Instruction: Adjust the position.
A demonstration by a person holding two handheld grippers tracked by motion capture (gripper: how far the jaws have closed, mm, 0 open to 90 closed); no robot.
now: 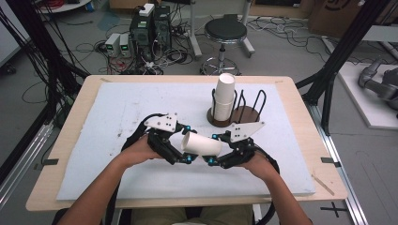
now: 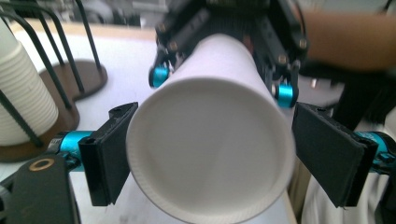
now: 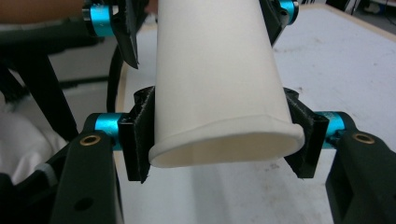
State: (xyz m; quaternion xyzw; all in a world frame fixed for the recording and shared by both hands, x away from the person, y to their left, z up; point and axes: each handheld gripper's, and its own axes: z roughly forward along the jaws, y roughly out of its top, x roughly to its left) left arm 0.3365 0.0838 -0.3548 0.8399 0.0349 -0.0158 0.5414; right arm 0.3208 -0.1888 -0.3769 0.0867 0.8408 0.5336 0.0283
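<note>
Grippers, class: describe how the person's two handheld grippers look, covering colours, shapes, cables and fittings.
Each is black. The left gripper and right gripper each carry a pale grey three-cornered plate on top, blue metal fittings at the claw joints and a black cable trailing back. The claw pads are flat black blocks. Brass-coloured eyelets sit in the frame.

Room light is even and diffuse, from overhead; no hard glare. On the white surface (image 1: pixel 117 140) shadows are soft and faint, pooling under the hands. The high view is a little soft, low in resolution, and bowed toward its edges. In the left gripper view the paper cup (image 2: pixel 210 144) sits too close: rim blurred, background hazy. In the right gripper view the cup's rim looks sharper and its far end blurs.
</note>
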